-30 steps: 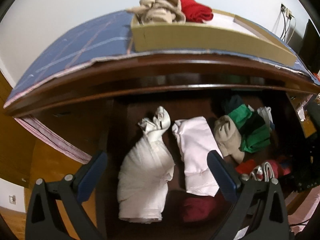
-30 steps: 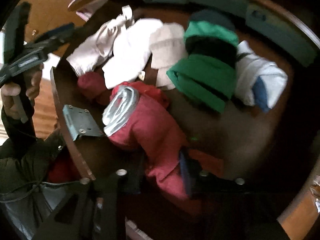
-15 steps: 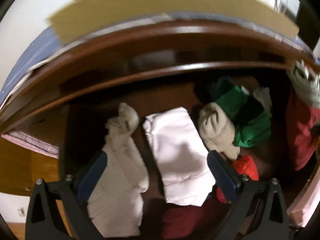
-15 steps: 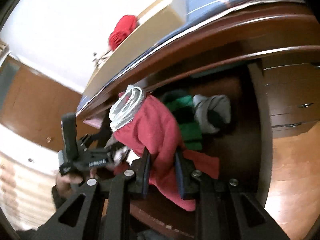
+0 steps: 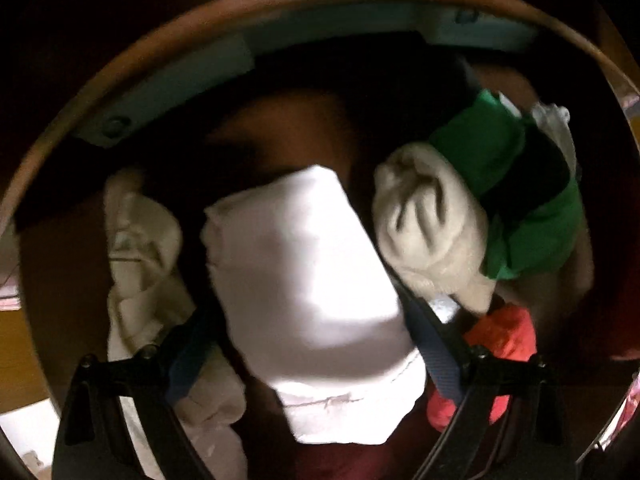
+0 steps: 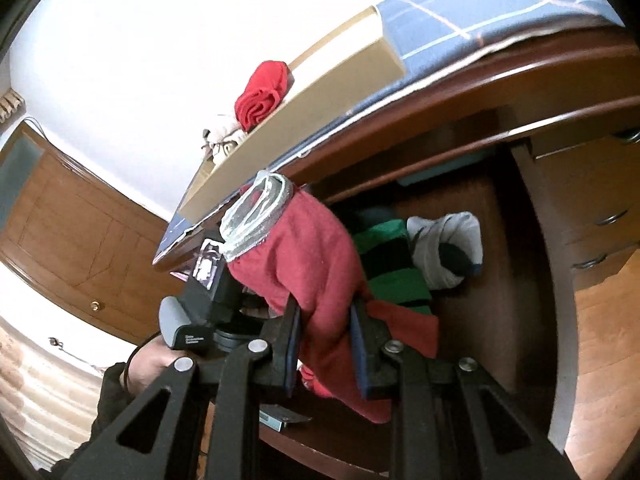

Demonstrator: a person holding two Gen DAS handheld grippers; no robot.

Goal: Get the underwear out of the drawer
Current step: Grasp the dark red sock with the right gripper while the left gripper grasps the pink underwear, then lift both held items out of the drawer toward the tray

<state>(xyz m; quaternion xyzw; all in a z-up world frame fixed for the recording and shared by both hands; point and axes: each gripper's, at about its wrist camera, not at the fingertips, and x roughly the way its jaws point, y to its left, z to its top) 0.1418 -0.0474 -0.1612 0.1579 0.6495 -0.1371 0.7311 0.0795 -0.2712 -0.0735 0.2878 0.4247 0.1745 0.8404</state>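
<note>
Red underwear (image 6: 312, 264) with a grey waistband (image 6: 256, 216) hangs above the open wooden drawer (image 6: 500, 280), and my right gripper (image 6: 326, 340) is shut on its cloth. My left gripper (image 5: 304, 320) points straight down into the drawer (image 5: 288, 128) and straddles a folded white piece of underwear (image 5: 308, 280). Its jaws are closing with the white cloth between them. The right pad sits at the cloth's edge and the left pad stands a little clear.
A cream rolled garment (image 5: 428, 232), a green and black one (image 5: 520, 200), a crumpled cream one (image 5: 140, 240) and an orange-red one (image 5: 500, 336) lie around the white piece. A cardboard tray (image 6: 320, 96) with a red roll (image 6: 262, 96) sits on the top. Small drawers (image 6: 600, 216) stand to the right.
My left gripper has dropped down into the drawer over the white piece and its jaws have narrowed. The right gripper has lifted the red underwear out of the drawer and tilted upward.
</note>
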